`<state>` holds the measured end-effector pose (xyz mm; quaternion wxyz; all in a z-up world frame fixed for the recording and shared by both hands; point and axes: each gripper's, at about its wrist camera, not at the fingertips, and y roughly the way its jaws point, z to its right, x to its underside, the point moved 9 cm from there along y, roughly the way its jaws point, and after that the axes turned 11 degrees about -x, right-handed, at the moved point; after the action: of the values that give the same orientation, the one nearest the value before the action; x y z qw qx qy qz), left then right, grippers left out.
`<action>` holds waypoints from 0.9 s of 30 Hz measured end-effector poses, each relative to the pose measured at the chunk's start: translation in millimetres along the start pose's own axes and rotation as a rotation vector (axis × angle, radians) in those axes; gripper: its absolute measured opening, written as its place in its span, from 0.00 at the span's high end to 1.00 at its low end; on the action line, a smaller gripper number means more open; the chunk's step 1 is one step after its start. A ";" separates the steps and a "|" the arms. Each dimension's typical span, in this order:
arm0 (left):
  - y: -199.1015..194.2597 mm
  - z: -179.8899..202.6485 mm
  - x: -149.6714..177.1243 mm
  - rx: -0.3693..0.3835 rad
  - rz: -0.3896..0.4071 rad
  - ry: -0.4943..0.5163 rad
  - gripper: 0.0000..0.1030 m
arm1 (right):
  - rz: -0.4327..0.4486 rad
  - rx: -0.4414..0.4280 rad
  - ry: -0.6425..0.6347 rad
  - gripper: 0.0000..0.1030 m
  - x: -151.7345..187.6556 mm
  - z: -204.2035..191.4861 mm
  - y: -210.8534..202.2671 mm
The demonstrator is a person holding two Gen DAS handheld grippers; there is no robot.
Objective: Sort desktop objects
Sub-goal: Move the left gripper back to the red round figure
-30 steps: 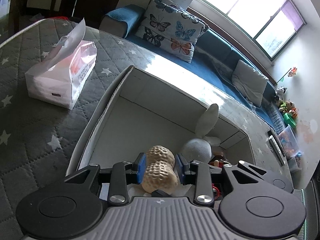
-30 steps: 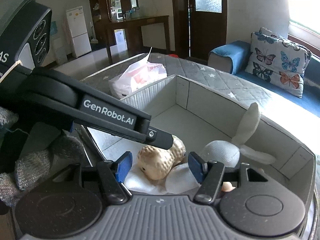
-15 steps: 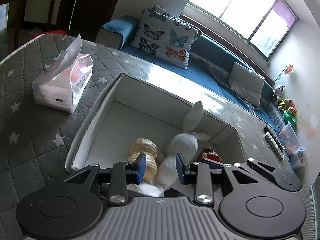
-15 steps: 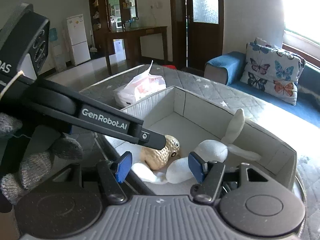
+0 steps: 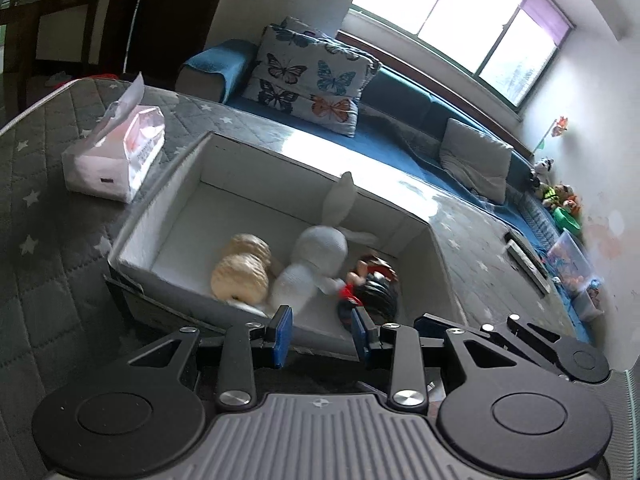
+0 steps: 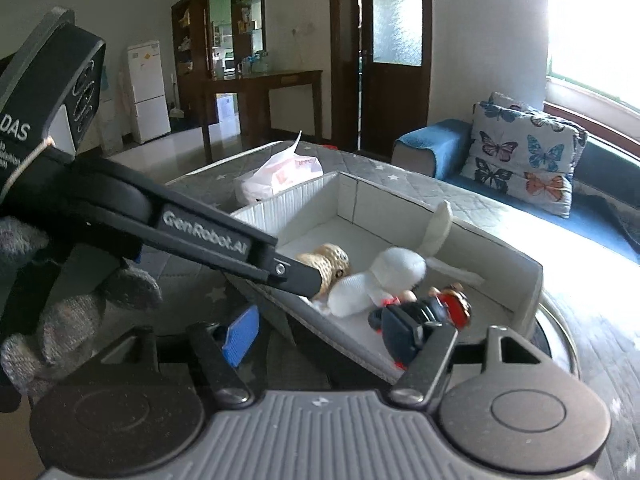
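Released 1 s ago, the peanut toy (image 5: 240, 266) now lies in the box (image 5: 168, 204) beside the white rabbit (image 5: 316, 256), left gripper (image 5: 320, 334) withdrawn with fingers apart, right gripper (image 6: 324, 334) likewise apart, sorting apparently advancing.

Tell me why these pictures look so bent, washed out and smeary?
Left wrist view: the fisheye lens curves the bright window, sun glare whitens the grey quilted tabletop, and the tan peanut-shaped toy is motion-blurred. Right wrist view: the window corner is blown out and the white plush rabbit looks soft.
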<state>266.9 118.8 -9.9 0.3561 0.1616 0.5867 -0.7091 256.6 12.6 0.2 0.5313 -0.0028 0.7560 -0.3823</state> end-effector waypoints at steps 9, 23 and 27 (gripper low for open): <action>-22.4 33.9 32.9 0.046 0.010 0.042 0.66 | 0.003 0.074 0.018 0.26 41.1 2.8 -41.9; -21.2 74.4 87.6 0.079 -0.053 0.098 0.66 | -0.019 0.185 0.097 0.20 92.9 24.5 -84.1; -22.3 83.0 96.7 0.079 -0.063 0.114 0.66 | -0.010 0.207 0.102 0.20 100.7 25.9 -94.9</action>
<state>199.9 11.0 -35.0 0.2932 0.1971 0.5824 -0.7322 195.4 -110.8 -29.1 0.4875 0.0676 0.7387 -0.4606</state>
